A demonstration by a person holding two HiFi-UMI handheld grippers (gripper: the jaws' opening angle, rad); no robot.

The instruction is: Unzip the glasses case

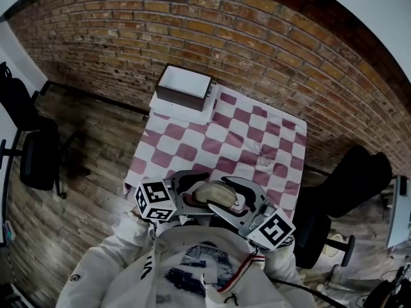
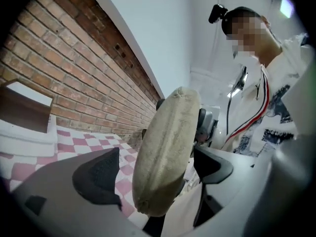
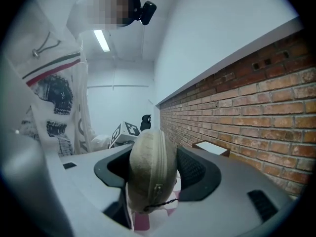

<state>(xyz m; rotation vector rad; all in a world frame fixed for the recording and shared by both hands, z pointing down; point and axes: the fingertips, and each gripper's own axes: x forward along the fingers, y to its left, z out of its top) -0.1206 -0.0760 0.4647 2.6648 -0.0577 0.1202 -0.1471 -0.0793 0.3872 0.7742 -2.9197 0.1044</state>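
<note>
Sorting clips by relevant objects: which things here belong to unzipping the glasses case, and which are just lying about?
In the job: glasses case and its zip pull; right gripper, clamped on the case; left gripper, open around it.

Lying about: brown box; what looks like spectacles on the checked cloth; black chair.

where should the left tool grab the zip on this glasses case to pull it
Probably the dark cord hanging from the zip slider, at the end of the glasses case clamped in the right tool. It hangs loose below the slider, so the open left tool could pinch it from underneath.
</note>
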